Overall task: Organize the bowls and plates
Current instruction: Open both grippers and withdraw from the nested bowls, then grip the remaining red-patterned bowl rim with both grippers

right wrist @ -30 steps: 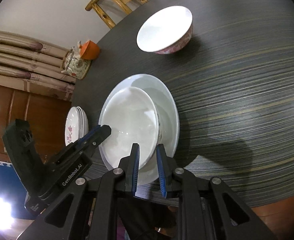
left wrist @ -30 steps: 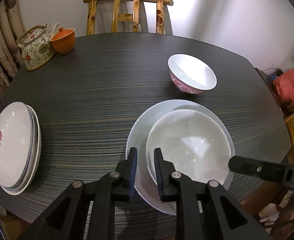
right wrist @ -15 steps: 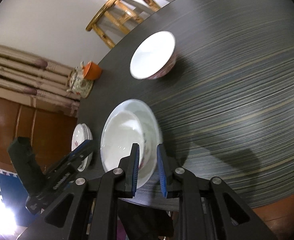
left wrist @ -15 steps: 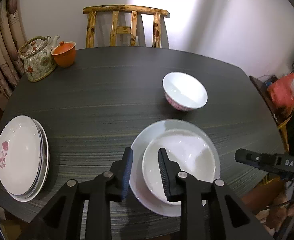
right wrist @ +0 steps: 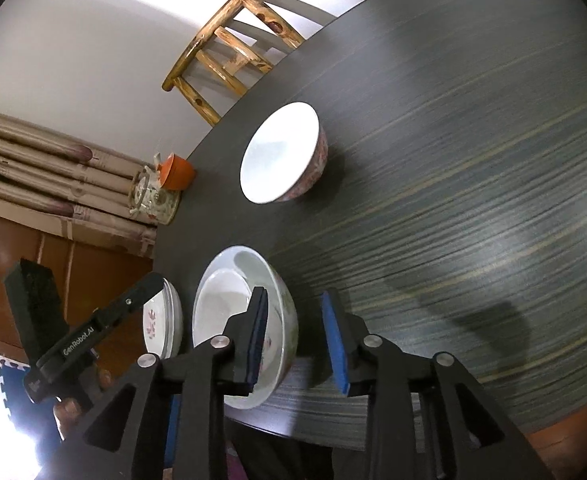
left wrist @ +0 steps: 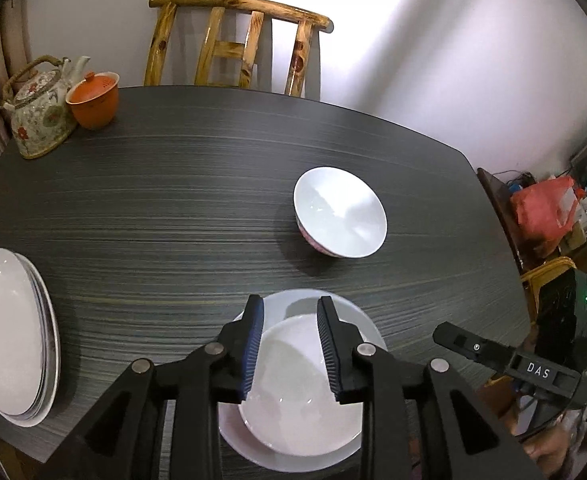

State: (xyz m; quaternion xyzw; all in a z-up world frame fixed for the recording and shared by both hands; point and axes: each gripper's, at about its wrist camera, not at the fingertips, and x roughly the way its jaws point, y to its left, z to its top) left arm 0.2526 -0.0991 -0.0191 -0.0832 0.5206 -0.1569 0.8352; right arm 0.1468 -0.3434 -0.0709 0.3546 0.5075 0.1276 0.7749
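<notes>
Both grippers over near table edge, jaws parted, nothing pinched.

Left gripper [left wrist: 287, 344]: jaws spread, empty, hanging above the near bowl [left wrist: 293, 396]; pads clear of the rim. Right gripper [right wrist: 295, 340]: jaws opening, no thing pressed between pads; left pad overlaps the near bowl's rim in view, contact cannot be told. Near bowl sits inside a plate [left wrist: 357, 316] at the near table [left wrist: 173, 200] edge. Second bowl [left wrist: 339, 212], pink-patterned outside, stands apart, farther in. Plate stack [left wrist: 5, 332], floral mark, at left edge. Far corner: teapot [left wrist: 39, 110] touching an orange cup [left wrist: 93, 100]. Wooden chair [left wrist: 233, 44] behind table.
</notes>
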